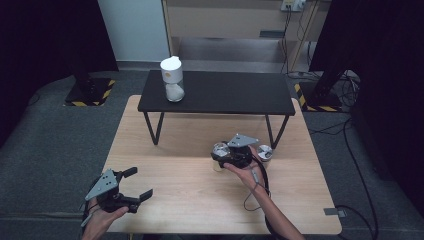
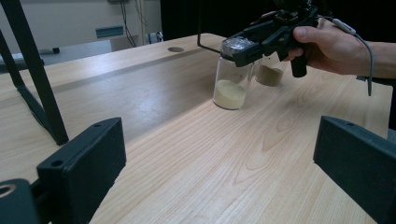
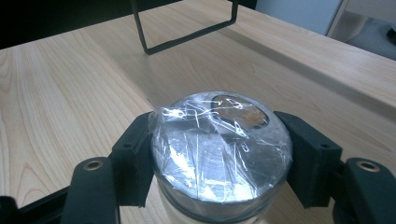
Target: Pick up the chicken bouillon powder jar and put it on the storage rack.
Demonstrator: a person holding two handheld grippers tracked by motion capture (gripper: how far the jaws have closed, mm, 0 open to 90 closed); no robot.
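Note:
My right gripper (image 1: 222,155) is shut on a glass jar (image 1: 218,148) with a shiny film-wrapped lid, standing on the wooden table (image 1: 190,195) right of centre. In the right gripper view both black pads (image 3: 135,154) press the sides of that lid (image 3: 219,140). The left gripper view shows the jar (image 2: 229,88) upright, with pale yellow powder at its bottom and the right gripper (image 2: 240,50) clamped at its top. My left gripper (image 1: 140,183) rests near the table's front left corner, open with nothing between its fingers (image 2: 84,163).
A second jar (image 1: 265,152) of darker powder stands just right of the held one, seen behind it in the left gripper view (image 2: 269,74). A low black shelf (image 1: 220,95) spans the far half of the table and carries a white-lidded jar (image 1: 172,80) at its left end.

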